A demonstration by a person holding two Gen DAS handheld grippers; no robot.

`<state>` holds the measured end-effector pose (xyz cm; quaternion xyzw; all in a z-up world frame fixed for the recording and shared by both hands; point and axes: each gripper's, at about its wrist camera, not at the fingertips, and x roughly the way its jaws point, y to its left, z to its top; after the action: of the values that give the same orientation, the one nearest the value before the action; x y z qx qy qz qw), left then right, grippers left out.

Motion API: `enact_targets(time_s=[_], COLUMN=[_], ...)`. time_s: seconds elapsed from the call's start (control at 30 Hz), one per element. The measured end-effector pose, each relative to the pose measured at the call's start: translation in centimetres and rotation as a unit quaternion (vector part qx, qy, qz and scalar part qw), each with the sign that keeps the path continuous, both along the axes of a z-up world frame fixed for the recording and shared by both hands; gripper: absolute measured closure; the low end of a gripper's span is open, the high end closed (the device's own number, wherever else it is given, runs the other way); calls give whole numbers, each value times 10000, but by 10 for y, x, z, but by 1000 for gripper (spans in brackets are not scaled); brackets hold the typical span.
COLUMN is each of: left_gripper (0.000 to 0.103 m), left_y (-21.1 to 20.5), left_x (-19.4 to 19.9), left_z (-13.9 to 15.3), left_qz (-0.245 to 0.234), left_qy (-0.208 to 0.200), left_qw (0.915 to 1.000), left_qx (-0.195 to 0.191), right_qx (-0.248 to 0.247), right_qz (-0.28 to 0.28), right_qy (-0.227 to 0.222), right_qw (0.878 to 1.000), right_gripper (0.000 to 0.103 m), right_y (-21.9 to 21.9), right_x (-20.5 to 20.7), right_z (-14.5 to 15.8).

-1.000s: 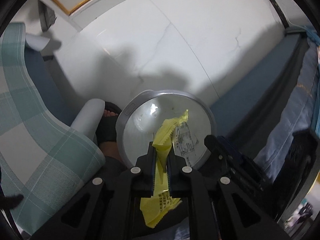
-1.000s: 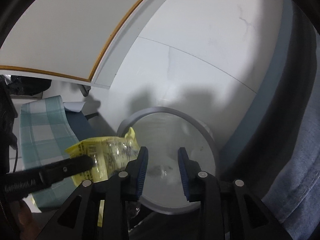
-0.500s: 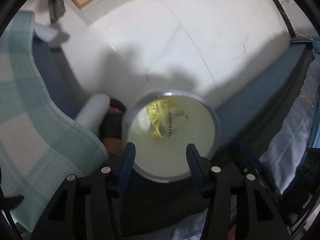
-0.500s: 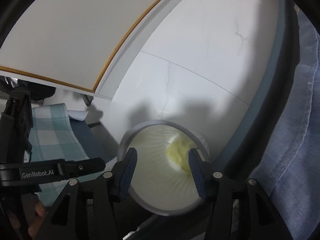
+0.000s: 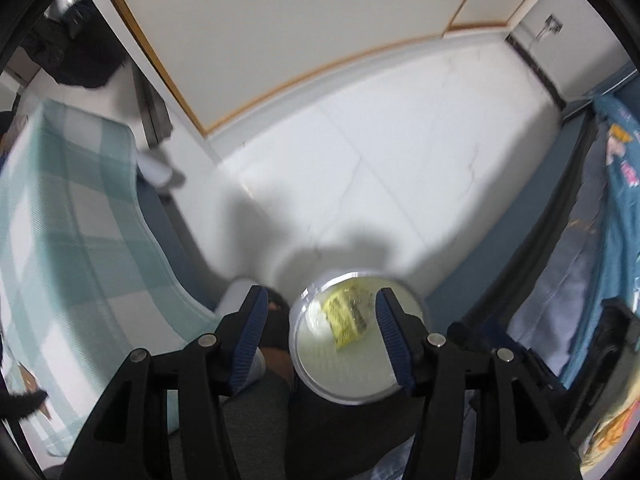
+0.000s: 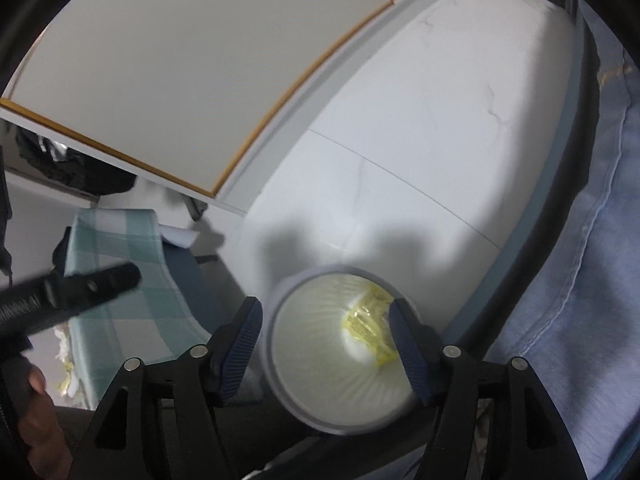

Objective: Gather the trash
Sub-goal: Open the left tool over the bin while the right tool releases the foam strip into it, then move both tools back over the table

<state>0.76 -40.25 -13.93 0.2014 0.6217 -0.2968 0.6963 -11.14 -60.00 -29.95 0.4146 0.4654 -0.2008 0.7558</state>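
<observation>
Bright, even indoor light, soft shadows on the floor point(image 5: 400, 184), slight motion blur, strong fisheye bending with black corners.

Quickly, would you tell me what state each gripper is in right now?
Left gripper: jaws opening, nothing between them.
Right gripper: jaws opening, nothing held.

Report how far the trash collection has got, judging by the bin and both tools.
Done: the yellow wrapper lies inside the white bin on the floor. In hand: nothing. The left tool and right tool hang above the bin, jaws opening with nothing between them. Left: some scraps seem to lie by the checked cloth, too blurred to name. Nothing else to pick up shows.
</observation>
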Motion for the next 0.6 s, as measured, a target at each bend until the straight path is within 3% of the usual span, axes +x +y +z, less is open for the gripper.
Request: enact_targets(time_s=[0.17, 0.27, 0.33, 0.4, 0.47, 0.6], left_gripper=[51, 51, 50, 39, 34, 28], left_y=[28, 55, 78, 100, 128, 171], left_x=[20, 28, 33, 38, 40, 47], left_z=[54, 89, 112, 130, 149, 171], left_qz=[188, 385, 634, 886, 1149, 1574], left_qy=[-668, -1064, -1423, -1718, -2051, -2602], left_qw=[9964, 9900, 9823, 9733, 9613, 9392], left_qx=[-485, -848, -1038, -1235, -1435, -1597], right_qx=[-387, -637, -927, -1151, -1372, -1808], right_qz=[274, 419, 579, 750, 979, 1420], right_qy=[-213, -491, -801, -1052, -1329, -1925], right_qw=[9986, 9959, 9908, 9849, 9767, 9540], right_gripper=[33, 33, 33, 31, 27, 21], right_y=[6, 11, 19, 30, 44, 84], right_x=[8, 18, 28, 38, 50, 76], right_z=[30, 61, 92, 118, 147, 203])
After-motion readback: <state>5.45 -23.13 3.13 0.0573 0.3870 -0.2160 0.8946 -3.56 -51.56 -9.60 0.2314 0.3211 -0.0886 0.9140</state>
